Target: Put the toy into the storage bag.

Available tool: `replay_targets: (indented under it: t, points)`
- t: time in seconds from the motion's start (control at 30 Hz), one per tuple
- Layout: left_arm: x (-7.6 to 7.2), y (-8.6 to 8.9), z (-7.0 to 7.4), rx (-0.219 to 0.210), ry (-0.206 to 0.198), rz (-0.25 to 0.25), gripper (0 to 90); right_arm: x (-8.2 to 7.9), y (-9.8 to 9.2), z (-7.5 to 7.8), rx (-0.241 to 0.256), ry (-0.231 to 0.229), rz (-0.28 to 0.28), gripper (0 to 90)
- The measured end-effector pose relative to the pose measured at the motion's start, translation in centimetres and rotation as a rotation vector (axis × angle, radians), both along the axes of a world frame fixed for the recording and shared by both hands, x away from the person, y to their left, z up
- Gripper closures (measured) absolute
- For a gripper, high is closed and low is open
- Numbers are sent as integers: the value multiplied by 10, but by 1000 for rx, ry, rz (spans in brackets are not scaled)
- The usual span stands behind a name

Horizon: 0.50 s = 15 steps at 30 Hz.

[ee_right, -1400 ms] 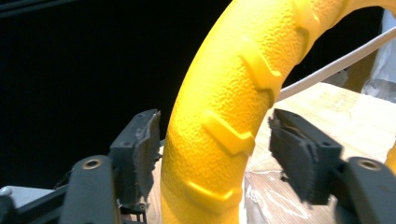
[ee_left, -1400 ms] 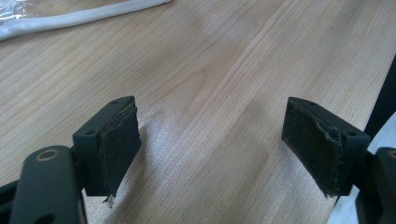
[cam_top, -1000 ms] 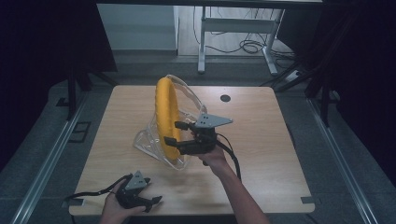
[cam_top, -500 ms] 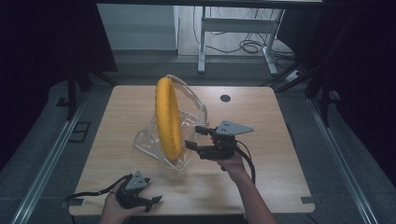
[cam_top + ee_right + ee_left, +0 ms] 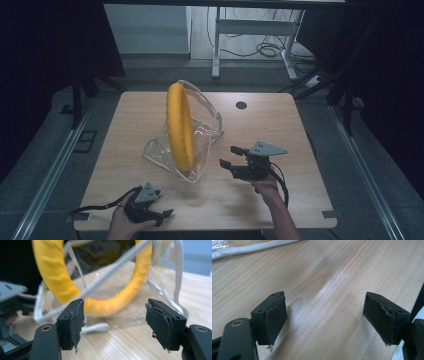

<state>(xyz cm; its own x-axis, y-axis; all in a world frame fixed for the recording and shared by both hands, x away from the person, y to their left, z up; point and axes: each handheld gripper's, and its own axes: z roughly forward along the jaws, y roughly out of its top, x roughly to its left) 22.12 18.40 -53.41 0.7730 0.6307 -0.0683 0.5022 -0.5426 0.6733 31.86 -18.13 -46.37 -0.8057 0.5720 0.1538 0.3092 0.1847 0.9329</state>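
The right hand-held gripper hangs wide open and empty, just right of the yellow ring, which stands upright in a clear plastic bag mid-tabletop. The left hand-held gripper, also spread and empty, lies well nearer the person than the ring. The bag blurs the ring's lower edge.

From above, my tabletop sits in dim, even light while the room around it falls nearly black. My left gripper view is brighter, with a soft white sheen on the wood between my jaws. In my right gripper view the yellow ring and clear bag blur; my jaws stay sharp.
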Motion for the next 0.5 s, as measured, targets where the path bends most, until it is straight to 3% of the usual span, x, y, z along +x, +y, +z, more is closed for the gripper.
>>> replay_targets:
  t: [0.07,0.37,0.5]
  points:
    - [0,0,0,2,-2,-1,191,0,-2,-3,-22,-3,-6,303]
    - [-2,1,1,3,-14,-5,191,-3,0,-8,-20,16,-5,304]
    - [-3,4,5,-21,-33,5,192,-2,1,-14,-35,30,-11,301]
